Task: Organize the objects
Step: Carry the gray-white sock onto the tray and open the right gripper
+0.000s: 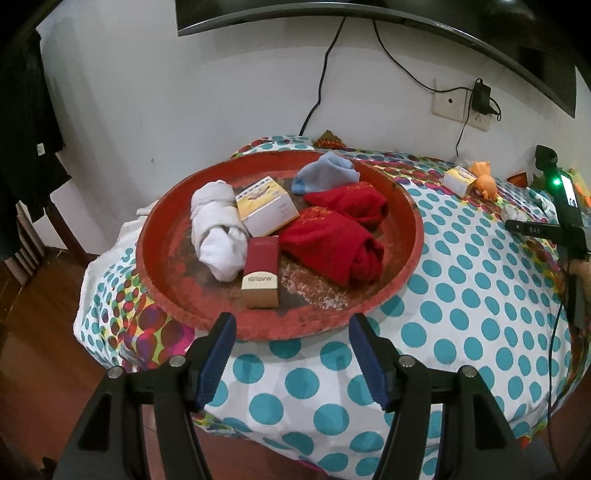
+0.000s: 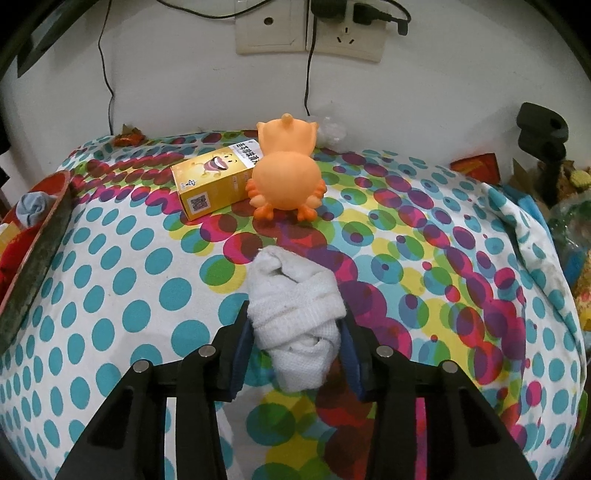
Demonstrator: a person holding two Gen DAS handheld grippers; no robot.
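Observation:
A round red tray (image 1: 413,236) on the dotted cloth holds a white rolled sock (image 1: 216,236), two red rolled socks (image 1: 332,243), a blue sock (image 1: 327,173), a yellow box (image 1: 267,210) and a dark red box (image 1: 260,273). My left gripper (image 1: 291,325) is open and empty just in front of the tray's near rim. My right gripper (image 2: 295,325) is shut on a white rolled sock (image 2: 295,314) above the cloth. Beyond it lie a yellow box (image 2: 214,177) and an orange toy (image 2: 286,181). The tray's edge (image 2: 40,243) shows at left in the right wrist view.
The table wears a dotted cloth (image 1: 461,302). Wall sockets with plugs and cables (image 2: 310,29) are behind it. A monitor (image 1: 369,14) hangs above. Clutter (image 2: 554,184) sits at the right edge. The right gripper's body (image 1: 569,221) shows at right in the left wrist view.

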